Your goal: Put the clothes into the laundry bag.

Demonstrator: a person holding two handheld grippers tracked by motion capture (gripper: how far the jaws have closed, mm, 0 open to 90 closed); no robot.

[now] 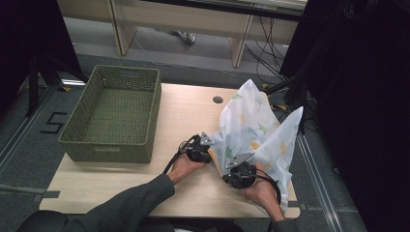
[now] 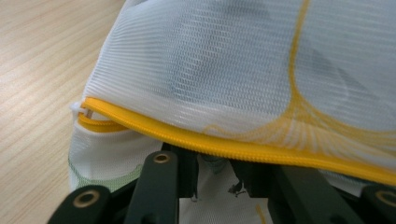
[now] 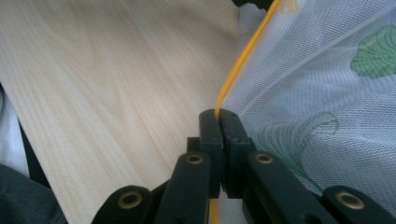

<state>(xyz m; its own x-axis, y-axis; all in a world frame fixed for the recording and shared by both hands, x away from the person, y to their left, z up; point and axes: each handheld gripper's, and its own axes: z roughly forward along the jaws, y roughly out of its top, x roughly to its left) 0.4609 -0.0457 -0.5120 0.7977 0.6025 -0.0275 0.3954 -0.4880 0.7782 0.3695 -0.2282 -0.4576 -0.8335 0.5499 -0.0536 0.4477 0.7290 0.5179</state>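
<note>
Right claw (image 3: 219, 116) clamped, left claw (image 2: 219, 163) parted

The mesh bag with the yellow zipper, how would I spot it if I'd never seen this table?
Find the wooden table with the green woven basket on its left. On the right half stands the mesh bag, puffed up, with a hand-held gripper at each lower corner. It is the one soft, white, see-through thing, printed with green and yellow leaves and edged by a yellow zipper.
</note>
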